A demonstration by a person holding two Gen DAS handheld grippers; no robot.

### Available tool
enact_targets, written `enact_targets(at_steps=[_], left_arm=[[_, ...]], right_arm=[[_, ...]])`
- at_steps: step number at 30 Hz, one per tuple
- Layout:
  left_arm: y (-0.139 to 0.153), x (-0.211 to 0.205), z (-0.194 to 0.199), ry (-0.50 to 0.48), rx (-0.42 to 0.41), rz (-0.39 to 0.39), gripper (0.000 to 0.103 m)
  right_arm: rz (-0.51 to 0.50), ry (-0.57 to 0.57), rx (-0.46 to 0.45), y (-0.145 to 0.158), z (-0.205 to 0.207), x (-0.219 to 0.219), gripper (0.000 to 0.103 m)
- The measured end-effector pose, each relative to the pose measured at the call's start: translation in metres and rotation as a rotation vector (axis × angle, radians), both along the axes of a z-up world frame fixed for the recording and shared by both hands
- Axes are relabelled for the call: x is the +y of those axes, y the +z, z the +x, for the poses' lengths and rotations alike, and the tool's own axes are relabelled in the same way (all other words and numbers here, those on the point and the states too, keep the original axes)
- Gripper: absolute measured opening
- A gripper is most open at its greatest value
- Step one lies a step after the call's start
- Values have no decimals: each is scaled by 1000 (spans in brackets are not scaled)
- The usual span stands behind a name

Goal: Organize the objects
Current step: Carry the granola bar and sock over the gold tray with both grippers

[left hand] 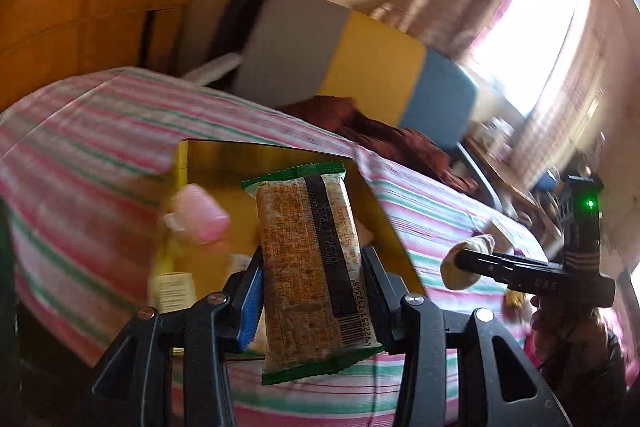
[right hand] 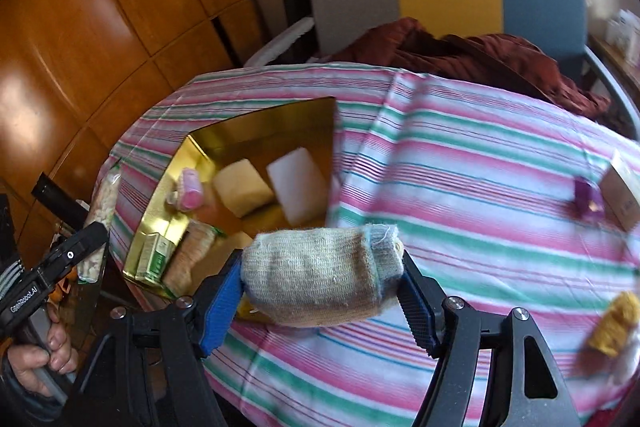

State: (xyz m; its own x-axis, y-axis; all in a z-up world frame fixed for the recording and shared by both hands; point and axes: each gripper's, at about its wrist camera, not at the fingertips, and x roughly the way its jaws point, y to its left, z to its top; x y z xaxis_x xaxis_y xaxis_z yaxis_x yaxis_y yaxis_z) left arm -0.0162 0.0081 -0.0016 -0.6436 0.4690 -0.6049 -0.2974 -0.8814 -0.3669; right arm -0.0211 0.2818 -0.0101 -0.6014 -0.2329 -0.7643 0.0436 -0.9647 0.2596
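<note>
The left gripper (left hand: 312, 291) clamps a snack bar (left hand: 310, 267) upright above the gold box (right hand: 256, 131); its wrapper hides part of the box floor. The right gripper (right hand: 320, 287) squeezes a rolled sock (right hand: 320, 275) at the box's 5 o'clock corner. Items inside are blurred.

Two close wrist fisheyes, angled downward, sharing the gold box (left hand: 280, 155) (right hand: 256, 131).
</note>
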Motion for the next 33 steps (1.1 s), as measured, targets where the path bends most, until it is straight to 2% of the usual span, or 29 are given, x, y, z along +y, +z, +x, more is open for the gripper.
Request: enact_targets(at_steps=[4, 10, 14, 23, 26, 28, 33], left_arm=[[-3, -16, -4, 28, -16, 35, 45], [-2, -6, -10, 1, -23, 49, 45], [2, -8, -13, 18, -23, 60, 45], [9, -2, -53, 43, -27, 18, 46], [6, 3, -76, 66, -37, -25, 47], [3, 2, -87, 118, -60, -57, 47], [-1, -5, -79, 155, -52, -75, 47]], right_arm=[[8, 34, 7, -1, -12, -21, 72], [11, 66, 2, -6, -17, -41, 73], [15, 81, 3, -5, -20, -45, 72], [59, 102, 31, 1, -34, -62, 72], [68, 103, 42, 4, -41, -66, 73], [81, 109, 53, 5, -46, -72, 73], [133, 128, 49, -3, -52, -84, 74]])
